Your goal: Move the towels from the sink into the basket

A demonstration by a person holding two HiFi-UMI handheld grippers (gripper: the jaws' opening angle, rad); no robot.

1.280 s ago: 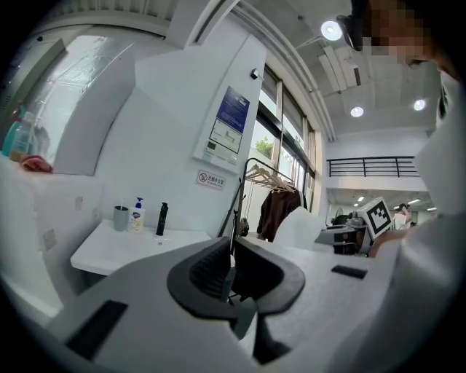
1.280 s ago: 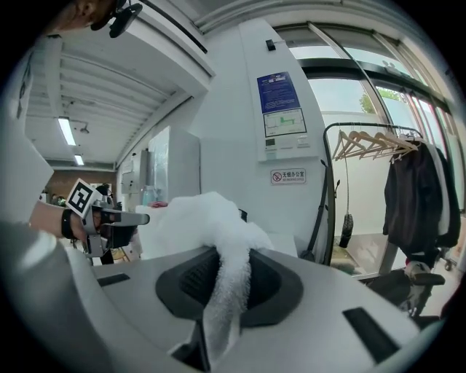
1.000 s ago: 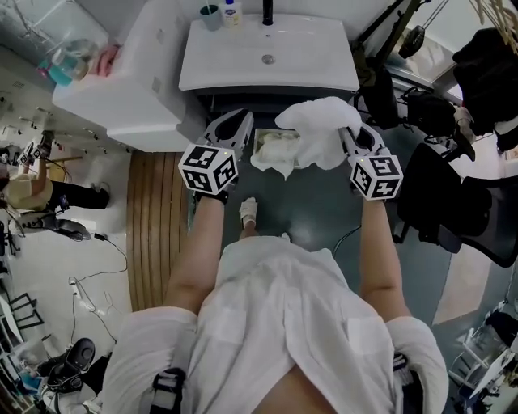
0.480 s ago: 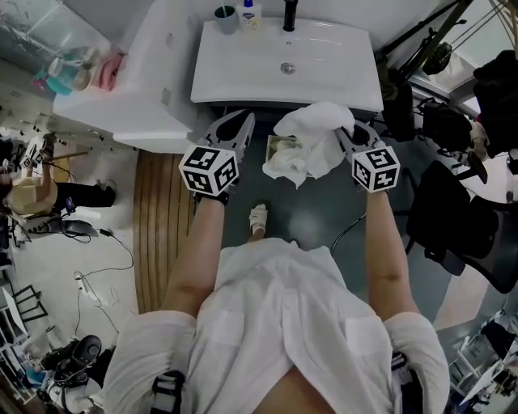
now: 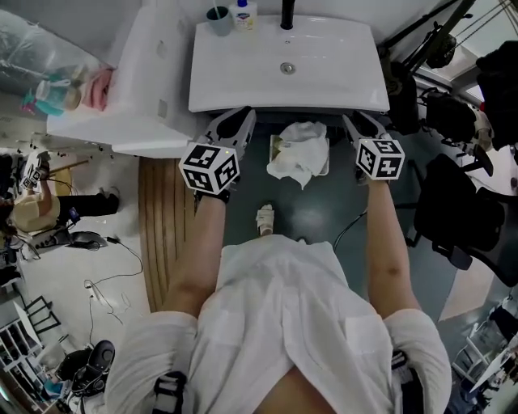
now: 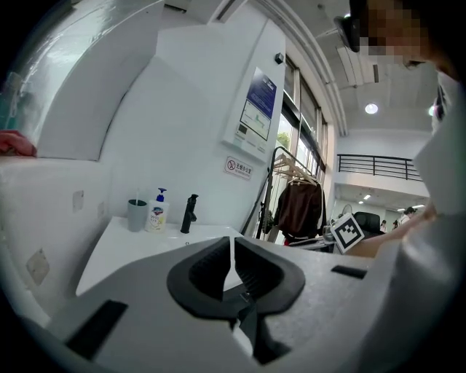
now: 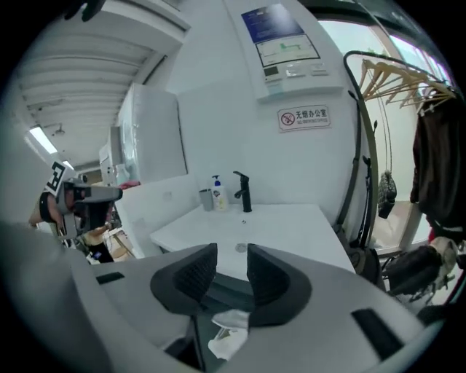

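A crumpled white towel (image 5: 299,151) lies on the small basket (image 5: 273,154) on the floor in front of the sink (image 5: 243,73), one corner hanging over the near rim. The sink's basin holds no towel. My right gripper (image 5: 358,124) hovers to the right of the basket; its jaws are opening with nothing between them. In the right gripper view the right gripper (image 7: 231,256) points at the sink, and the towel (image 7: 229,329) shows below it. My left gripper (image 5: 235,124) hangs left of the basket, shut and empty. The left gripper (image 6: 231,244) faces the basin too.
A black tap (image 5: 286,12), a soap bottle (image 5: 244,12) and a cup (image 5: 217,18) stand at the sink's back edge. A white cabinet (image 5: 121,89) adjoins it on the left. Black chairs and bags (image 5: 461,162) crowd the right. Wooden slats (image 5: 162,218) cover the floor at left.
The right gripper held the towel up above the basket; it has let go, and the towel now lies on the basket. The left gripper has stayed where it was.
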